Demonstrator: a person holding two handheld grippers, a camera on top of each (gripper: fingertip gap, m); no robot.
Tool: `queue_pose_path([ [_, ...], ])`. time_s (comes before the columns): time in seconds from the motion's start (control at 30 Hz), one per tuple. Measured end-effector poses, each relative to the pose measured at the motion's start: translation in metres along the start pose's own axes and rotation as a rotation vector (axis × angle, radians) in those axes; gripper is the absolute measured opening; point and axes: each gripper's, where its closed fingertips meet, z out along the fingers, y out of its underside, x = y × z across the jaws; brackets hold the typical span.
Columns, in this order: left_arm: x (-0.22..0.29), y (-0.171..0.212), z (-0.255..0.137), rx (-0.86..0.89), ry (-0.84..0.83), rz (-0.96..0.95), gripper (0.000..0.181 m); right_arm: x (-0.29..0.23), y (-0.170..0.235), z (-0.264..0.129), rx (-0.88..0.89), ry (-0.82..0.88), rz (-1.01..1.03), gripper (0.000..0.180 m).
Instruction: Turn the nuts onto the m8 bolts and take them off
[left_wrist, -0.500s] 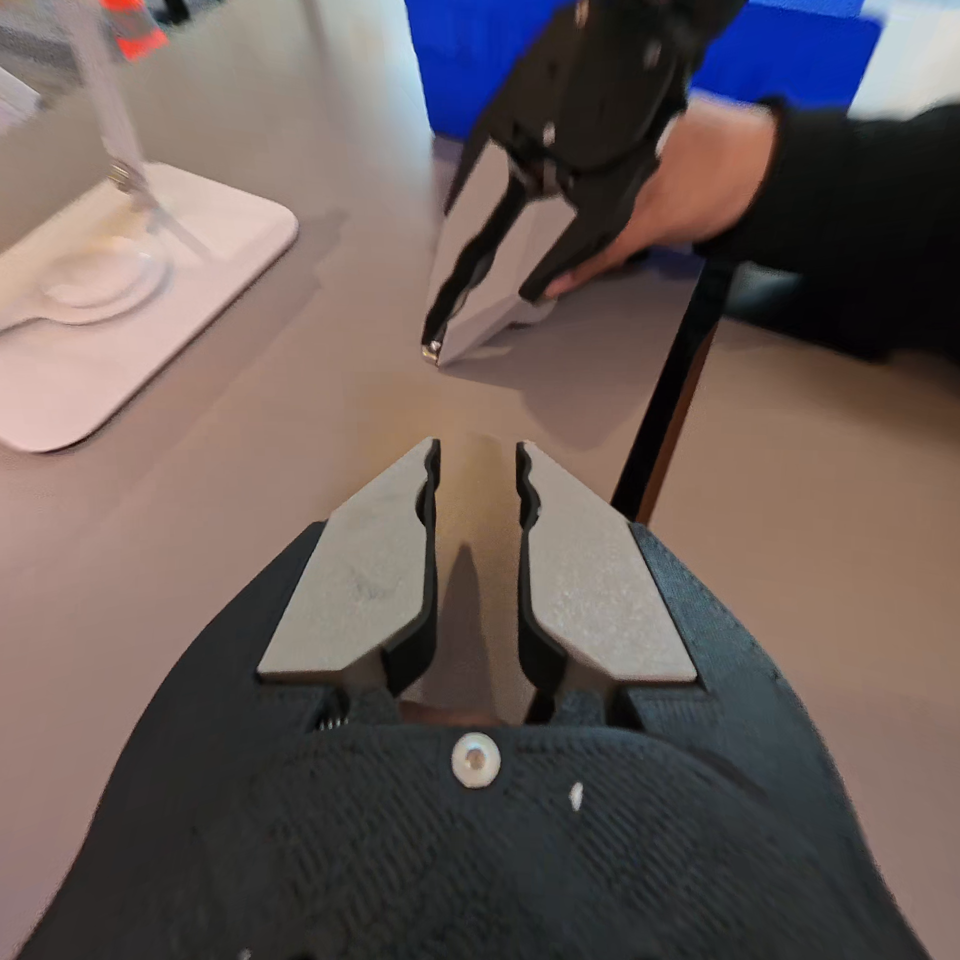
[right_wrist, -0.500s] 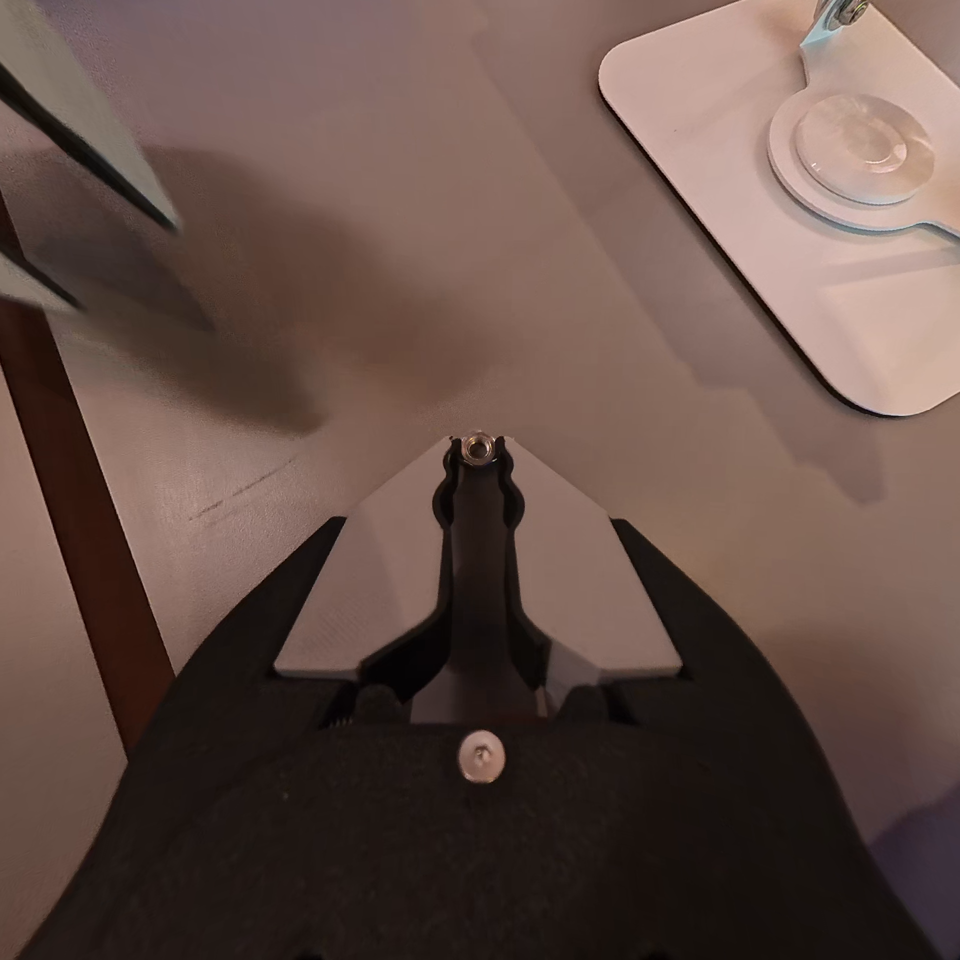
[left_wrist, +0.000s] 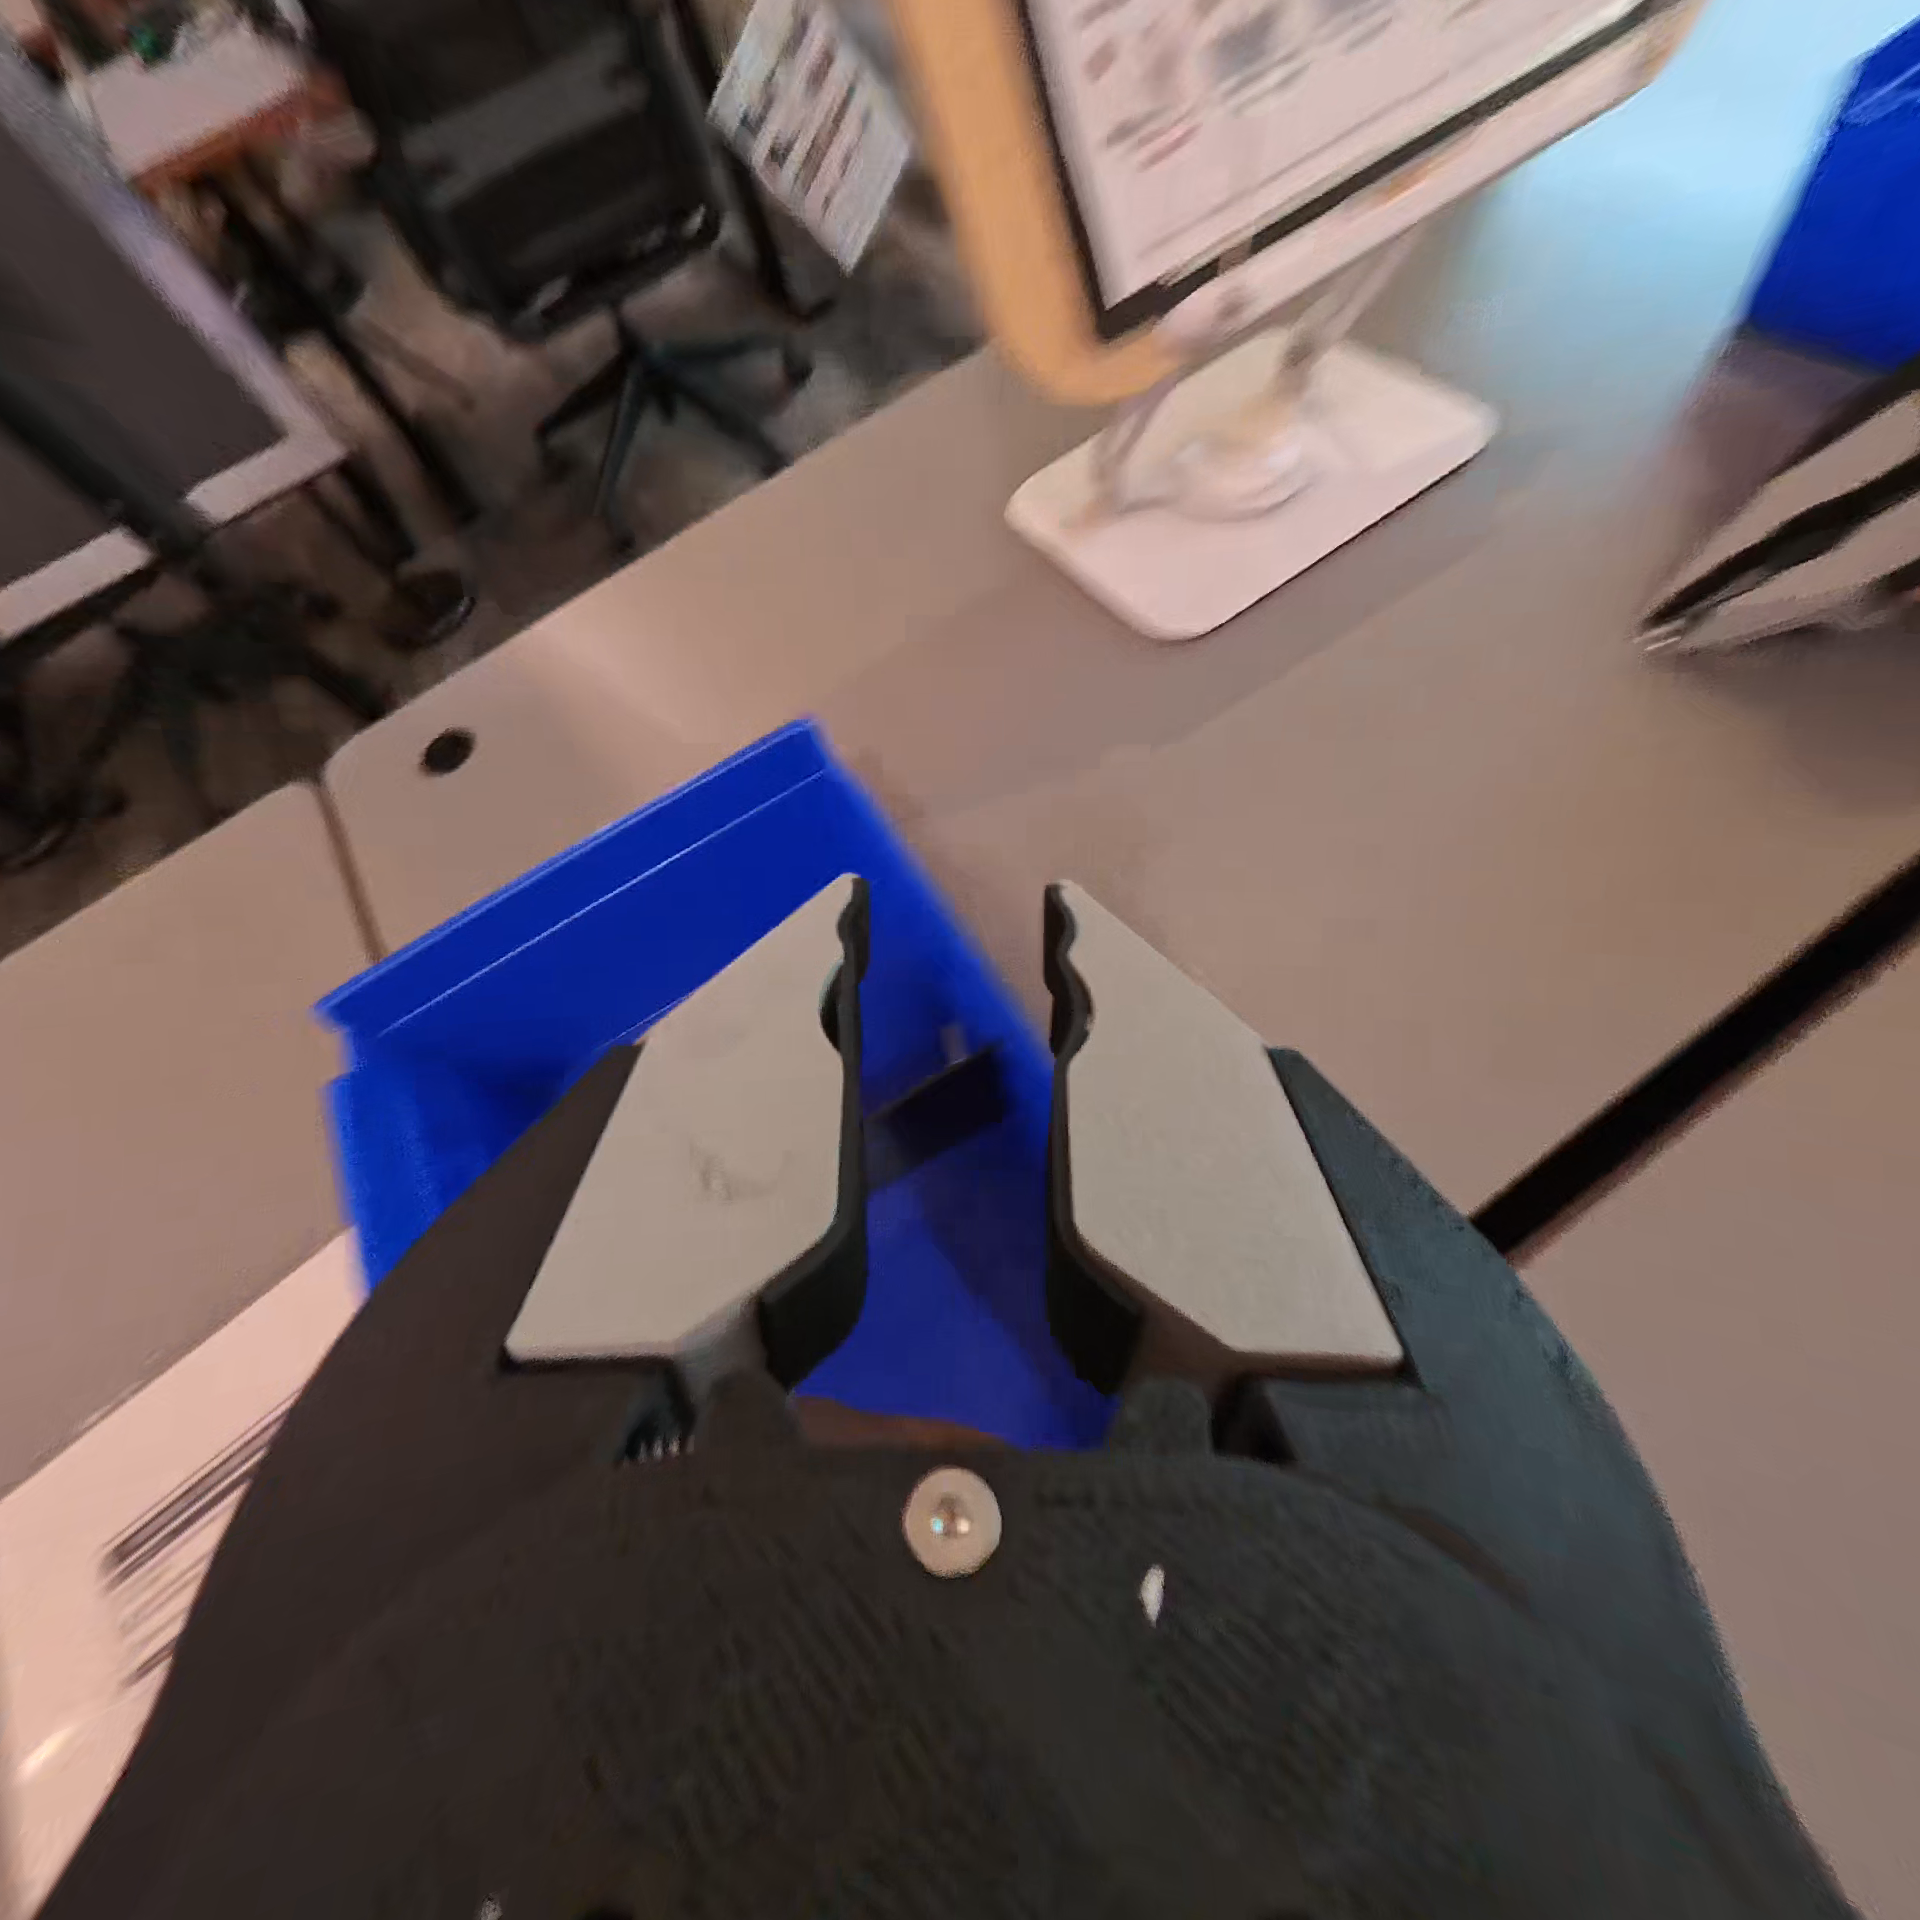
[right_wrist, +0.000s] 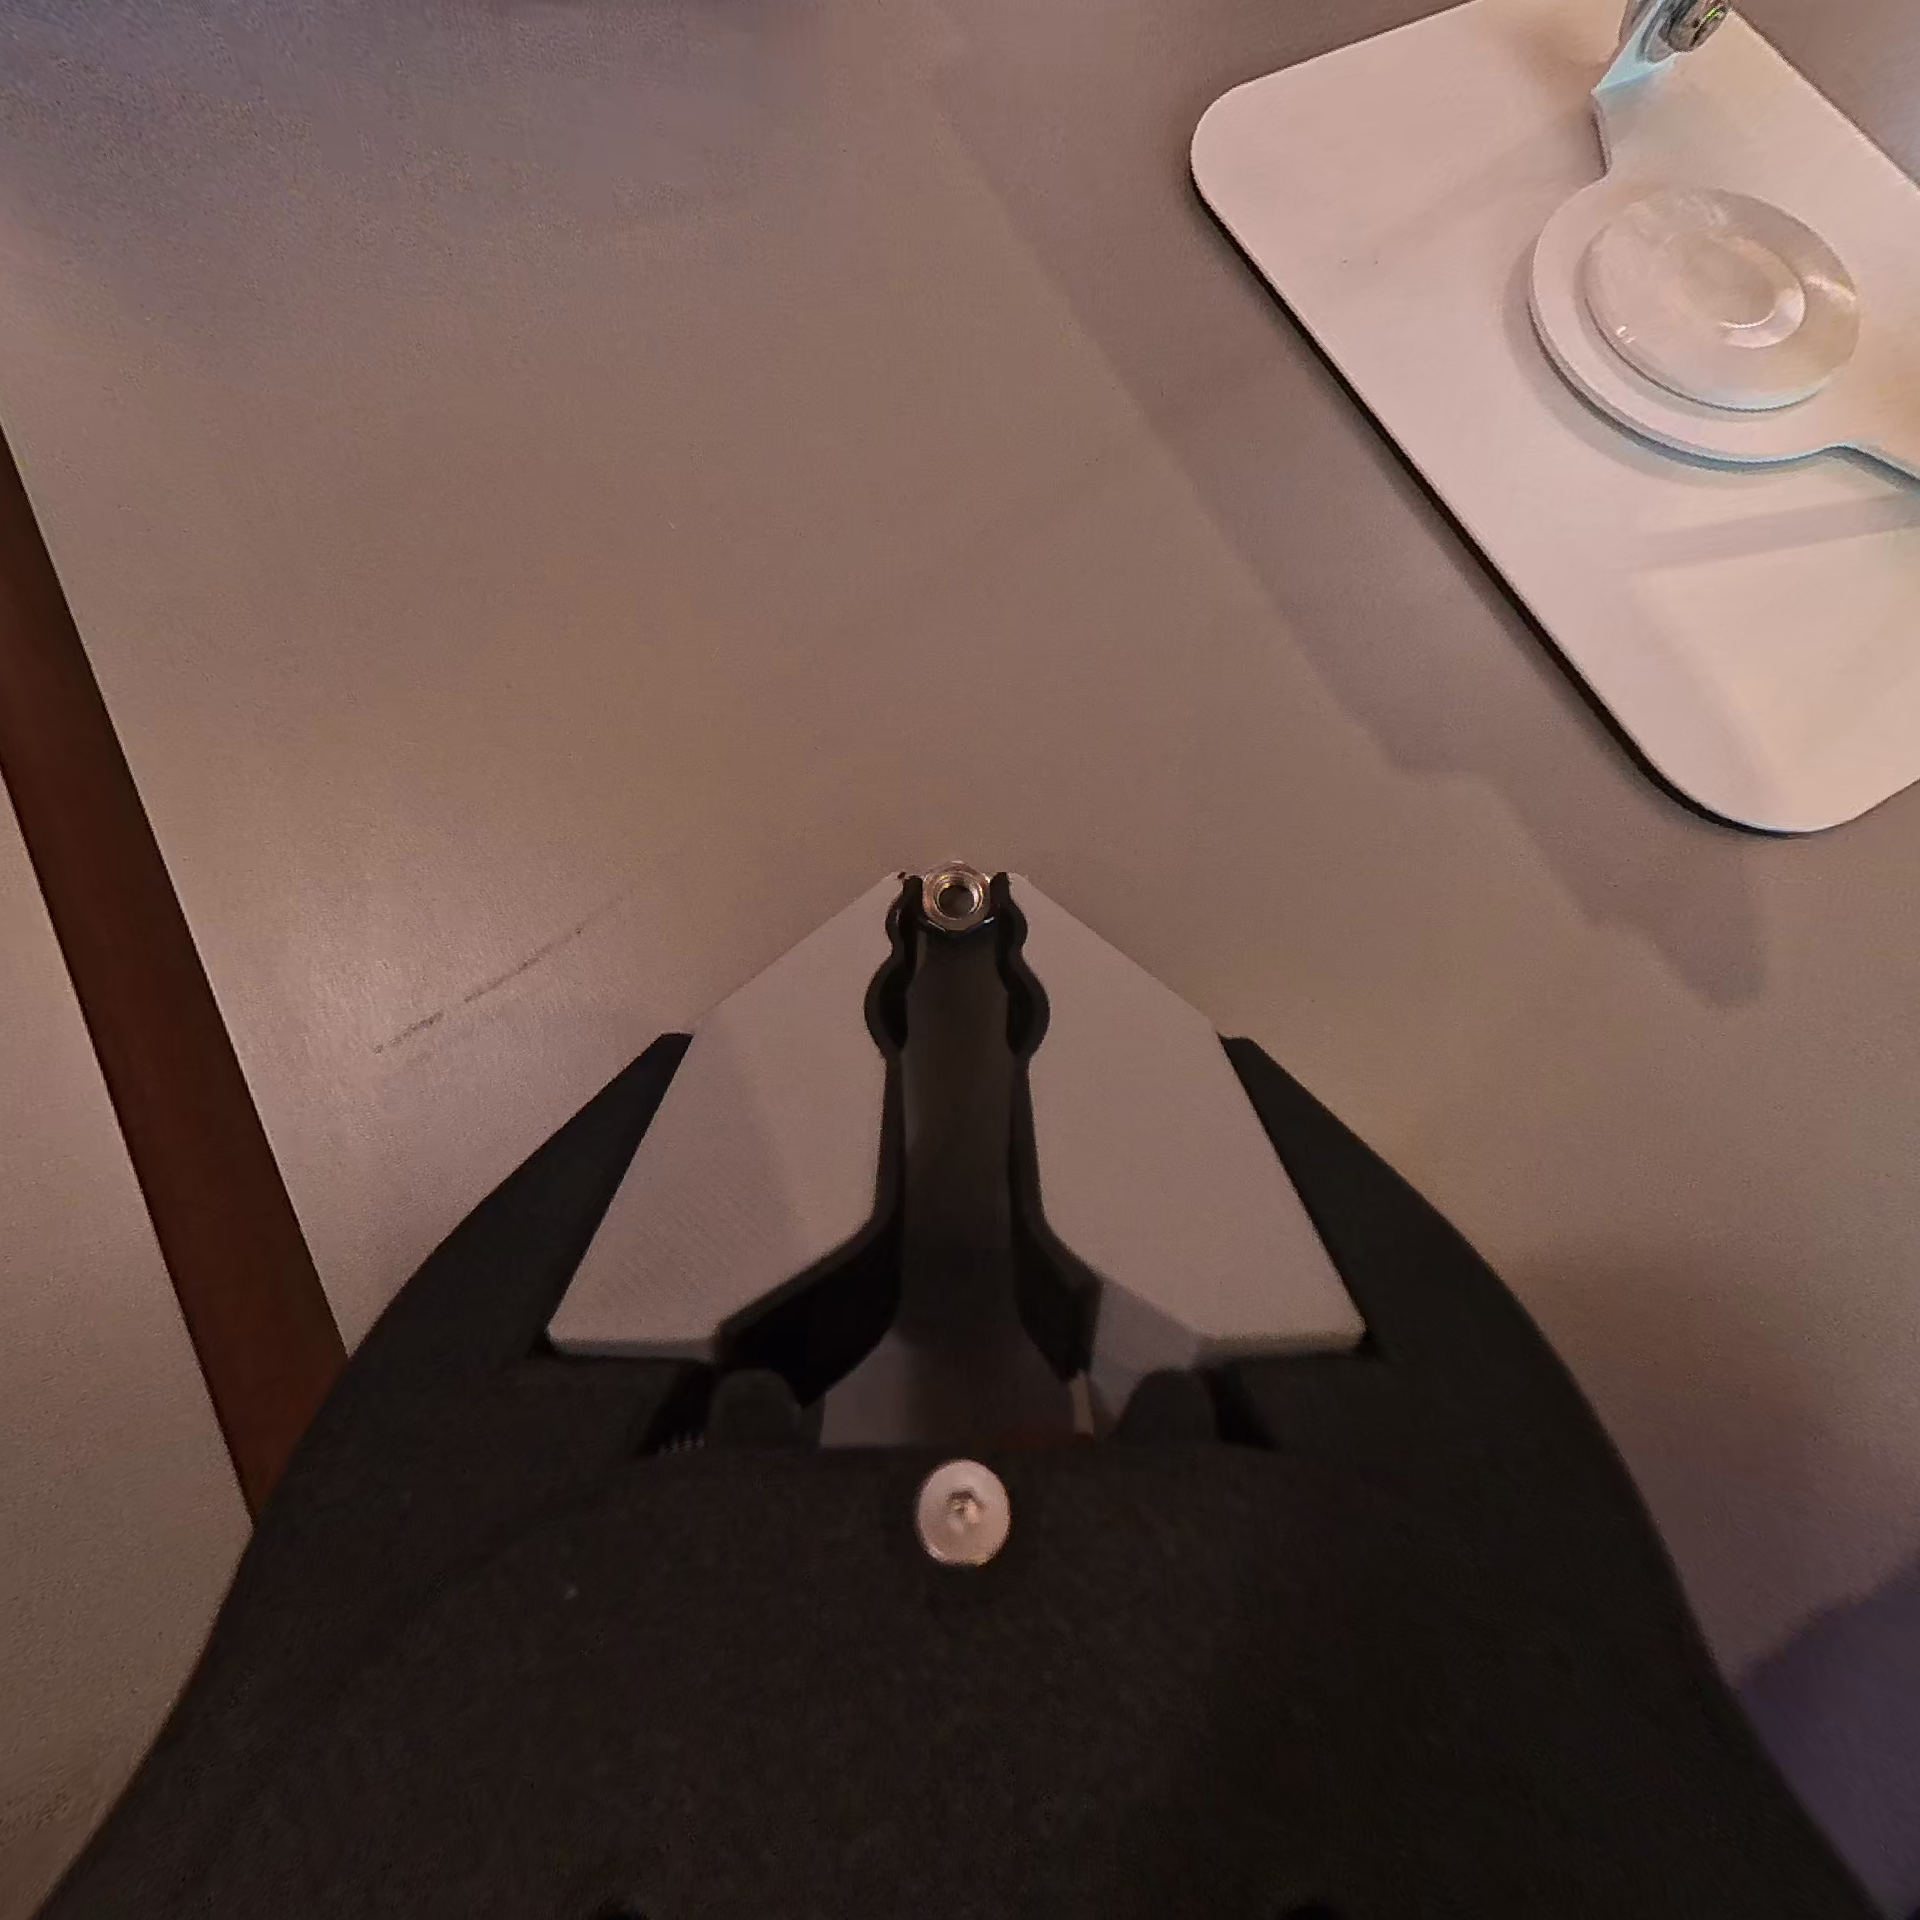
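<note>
My right gripper (right_wrist: 954, 896) is shut on a small silver nut (right_wrist: 953, 900), pinched at the fingertips above the grey table (right_wrist: 727, 520). My left gripper (left_wrist: 951, 914) is open and empty, hovering over a blue bin (left_wrist: 582, 987) on the table. The bin's inside is mostly hidden by my fingers; a dark small shape shows in it. The right gripper's tips (left_wrist: 1766, 592) show blurred at the right edge of the left wrist view. No bolt is clearly visible.
A white stand base (right_wrist: 1558, 416) with a clear round pad sits at the table's far right; it also shows in the left wrist view (left_wrist: 1247, 499), holding a screen. A white sheet (left_wrist: 125, 1507) lies at the lower left. Chairs and desks stand beyond the table edge. The gap from one gripper's tips to the other's is roughly 40 cm.
My left gripper has swung left, away from the right gripper, to over the blue bin, and its jaws have opened wider. The right gripper still holds the nut, hardly moved.
</note>
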Motion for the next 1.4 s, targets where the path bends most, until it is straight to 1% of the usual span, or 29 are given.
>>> queue_pose_path([
  [0.03,-0.019,0.010,0.005,-0.052,-0.016,0.008,0.033,0.000,0.000,0.000,0.000,0.001,0.002,0.011],
  [0.13,-0.057,0.038,0.028,-0.194,0.017,0.010,0.034,0.000,0.000,0.001,-0.001,0.004,0.006,0.011],
  [0.3,-0.085,0.074,0.069,-0.382,0.178,-0.022,0.034,0.000,0.000,0.000,-0.004,0.026,0.001,0.011],
  [0.47,-0.084,0.118,0.081,-0.609,0.323,0.035,0.035,0.000,-0.001,0.001,-0.003,0.030,0.008,0.012],
  [0.53,-0.085,0.127,0.091,-0.651,0.335,0.053,0.035,0.000,-0.001,0.001,-0.003,0.037,-0.001,0.011],
  [0.6,-0.074,0.137,0.097,-0.722,0.419,0.034,0.035,0.000,-0.002,0.001,-0.001,0.038,-0.004,0.011],
  [0.67,-0.069,0.151,0.100,-0.813,0.467,0.048,0.039,0.001,-0.002,0.001,-0.001,0.035,0.007,0.013],
  [0.7,-0.063,0.153,0.100,-0.832,0.515,0.030,0.047,0.002,-0.002,0.001,0.000,0.041,0.013,0.015],
  [0.77,-0.062,0.148,0.111,-0.815,0.501,0.000,0.047,0.003,-0.001,0.001,0.001,0.043,0.017,0.019],
  [0.9,-0.063,0.163,0.124,-0.886,0.456,0.073,0.048,0.003,-0.001,0.000,0.000,0.051,0.007,0.020],
  [0.93,-0.062,0.167,0.126,-0.921,0.449,0.072,0.046,0.002,-0.001,0.000,0.000,0.054,0.003,0.020],
  [0.97,-0.059,0.163,0.131,-0.897,0.458,0.091,0.034,0.002,-0.001,0.000,-0.001,0.056,0.001,0.020],
  [1.0,-0.050,0.163,0.127,-0.922,0.506,0.090,0.030,0.002,-0.001,0.000,-0.003,0.056,0.001,0.020],
  [1.07,-0.040,0.167,0.116,-0.983,0.568,0.129,0.031,0.001,-0.001,0.000,-0.005,0.055,0.000,0.020],
  [1.17,-0.047,0.185,0.095,-1.142,0.575,0.199,0.000,0.000,0.000,-0.001,-0.012,0.053,-0.009,0.020],
  [1.27,-0.071,0.209,0.067,-1.356,0.526,0.255,0.000,-0.001,-0.001,-0.001,-0.023,0.057,-0.029,0.020],
  [1.33,-0.086,0.217,0.059,-1.419,0.452,0.259,0.000,-0.002,-0.001,-0.001,-0.023,0.061,-0.040,0.020],
  [1.4,-0.106,0.226,0.050,-1.486,0.357,0.308,0.000,-0.002,-0.003,-0.003,-0.019,0.062,-0.042,0.019],
])
